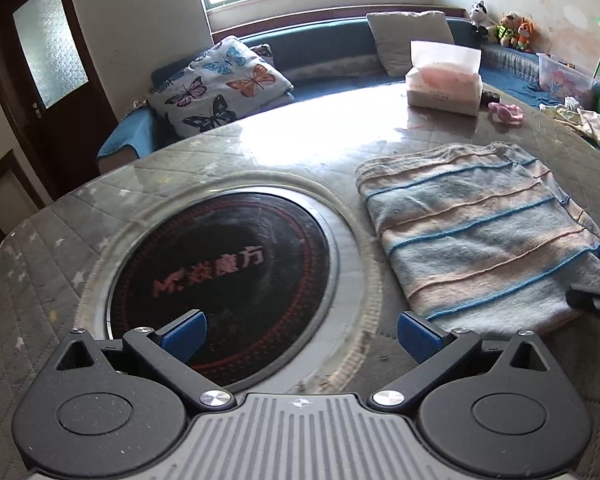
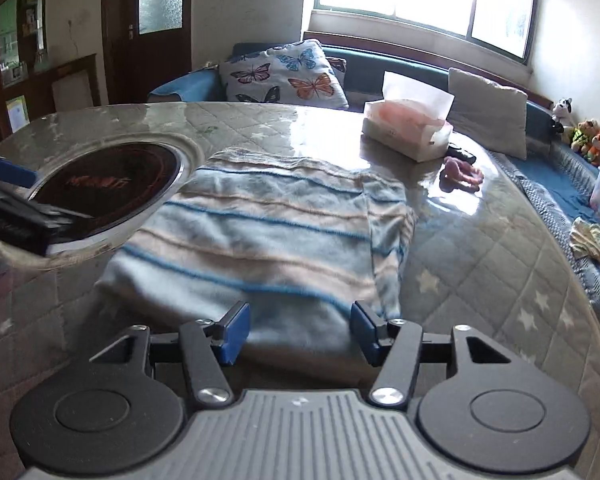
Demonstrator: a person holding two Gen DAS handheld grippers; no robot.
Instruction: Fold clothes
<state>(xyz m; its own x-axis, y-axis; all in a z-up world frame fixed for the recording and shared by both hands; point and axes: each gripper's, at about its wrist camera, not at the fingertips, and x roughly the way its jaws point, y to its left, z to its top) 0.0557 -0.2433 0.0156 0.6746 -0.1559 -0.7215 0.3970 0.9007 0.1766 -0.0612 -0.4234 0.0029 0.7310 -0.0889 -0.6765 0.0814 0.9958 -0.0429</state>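
Observation:
A folded striped garment (image 1: 488, 232) in pale blue, beige and bright blue lines lies flat on the round table, right of the black hob. My left gripper (image 1: 302, 336) is open above the hob's near rim, nothing between its blue pads, and the garment lies to its right. In the right wrist view the same garment (image 2: 268, 236) fills the middle, and my right gripper (image 2: 300, 332) is open over its near edge, the pads apart and clear of the cloth. The left gripper's fingers (image 2: 8, 172) show at that view's left edge.
A round black induction hob (image 1: 224, 280) is set into the quilted table top (image 1: 32, 280). A tissue box (image 1: 444, 88) and a pink item (image 1: 506, 114) sit at the far side. A sofa with a butterfly cushion (image 1: 220, 88) curves behind. Loose clothes (image 2: 596, 240) lie on the sofa at right.

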